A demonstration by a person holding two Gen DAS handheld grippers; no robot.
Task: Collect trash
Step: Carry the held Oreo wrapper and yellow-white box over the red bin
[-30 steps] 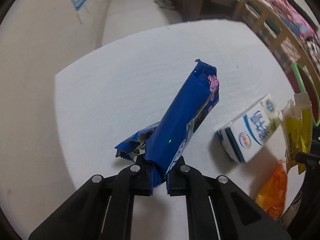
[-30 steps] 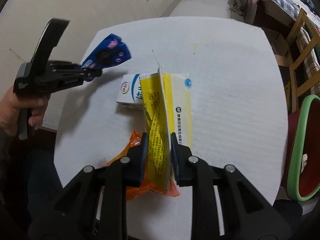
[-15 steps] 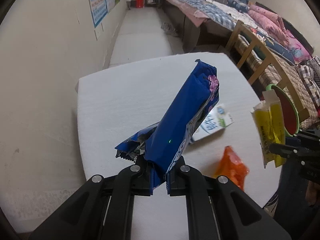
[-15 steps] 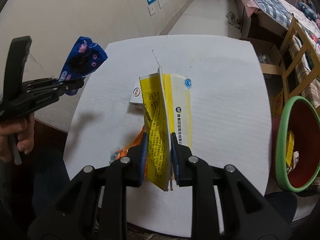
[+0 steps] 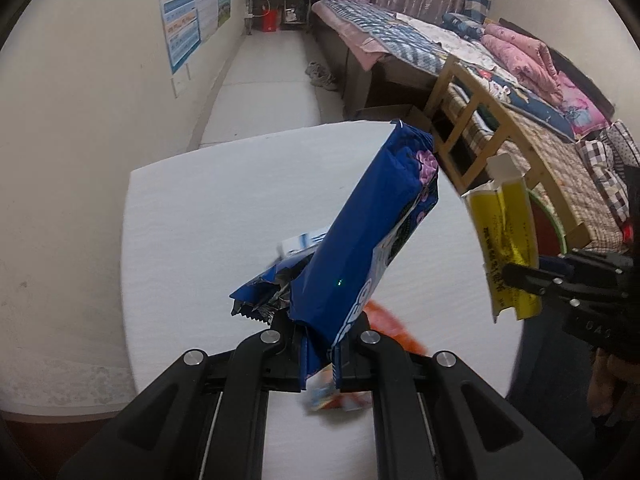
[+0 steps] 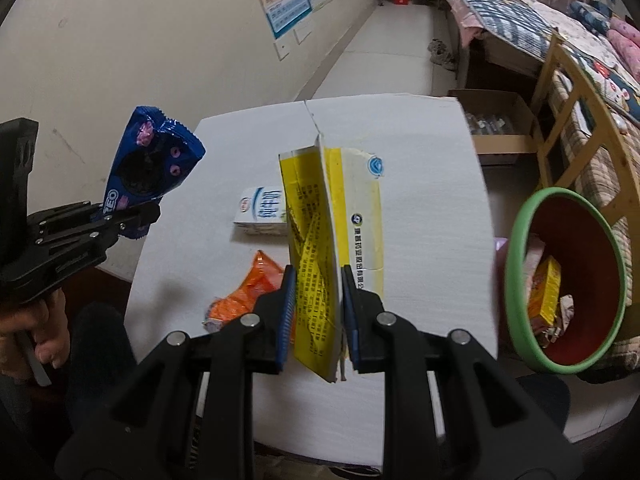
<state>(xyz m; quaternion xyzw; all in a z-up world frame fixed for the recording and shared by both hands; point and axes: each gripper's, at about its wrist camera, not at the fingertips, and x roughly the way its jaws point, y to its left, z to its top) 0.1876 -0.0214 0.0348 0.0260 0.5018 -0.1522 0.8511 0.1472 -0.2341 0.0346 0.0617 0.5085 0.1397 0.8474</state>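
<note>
**Wrappers pinched, bin waiting**

Jaws are squeezing light trash: the left gripper [image 5: 320,354] is pinching a crinkly blue cookie wrapper [image 5: 372,236] by its torn end, the right gripper [image 6: 318,312] is clamping a flattened yellow carton [image 6: 332,232]. Beyond, a milk box [image 6: 262,210] is lying on the table [image 6: 420,152]; the bin [image 6: 516,248] is standing alongside.

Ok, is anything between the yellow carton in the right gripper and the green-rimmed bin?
Nothing visible. The right gripper holds the yellow carton up above the white table, and the bin stands open-mouthed past the table's right edge. The milk box and orange wrapper lie off to the left.
</note>
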